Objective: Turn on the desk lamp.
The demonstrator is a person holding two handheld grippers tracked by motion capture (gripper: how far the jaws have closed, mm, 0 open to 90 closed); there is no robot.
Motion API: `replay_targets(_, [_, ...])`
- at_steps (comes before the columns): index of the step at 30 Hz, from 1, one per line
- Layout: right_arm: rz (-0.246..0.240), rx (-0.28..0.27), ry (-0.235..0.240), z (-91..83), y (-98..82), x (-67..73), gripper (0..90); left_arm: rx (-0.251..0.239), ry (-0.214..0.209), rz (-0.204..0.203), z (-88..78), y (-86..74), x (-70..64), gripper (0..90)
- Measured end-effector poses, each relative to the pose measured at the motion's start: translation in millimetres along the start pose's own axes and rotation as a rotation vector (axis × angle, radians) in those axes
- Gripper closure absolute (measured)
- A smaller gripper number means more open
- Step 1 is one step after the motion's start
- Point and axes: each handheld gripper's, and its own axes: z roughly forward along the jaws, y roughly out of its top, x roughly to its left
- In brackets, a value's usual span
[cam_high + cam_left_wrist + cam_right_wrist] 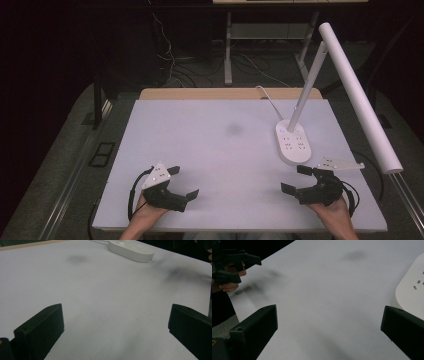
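At the near edge of the white worktop [220, 150] both tools sit low, one per hand, each with jaws spread wide and nothing between them. Left hand-held gripper [182, 182] rests at the near left, jaws angled inward toward the middle; right hand-held gripper [296, 178] mirrors it at the near right, its jaws pointing left across the board. Symmetric, idle-looking posture: reads as a ready stance, jaws pre-opened so either can close on something without a further step. Nearest object is the desk lamp base [293, 141], white oval with small markings on top, standing just beyond the right hand-held gripper and at the right edge of that gripper's own view [412, 295]. Lamp arm [307, 85] leans up to a long white lamp head [360, 95] overhanging the right edge, presumably set there to light the board while leaving the centre free. Faint grey smudge [233, 129] mid-board
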Motion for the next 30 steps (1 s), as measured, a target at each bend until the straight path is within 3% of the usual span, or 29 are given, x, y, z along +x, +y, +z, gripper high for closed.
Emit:
replay_targets(15, [0.009,0.036,0.019,1.9,0.8,0.4,0.3,-0.001,0.001,0.019,-0.7,-0.1,-1.3,0.0])
replay_targets(30, [0.018,0.068,0.026,1.7,6.6,-3.4,0.3,0.004,0.021,0.013,-3.8,-2.1,-0.5,0.0])
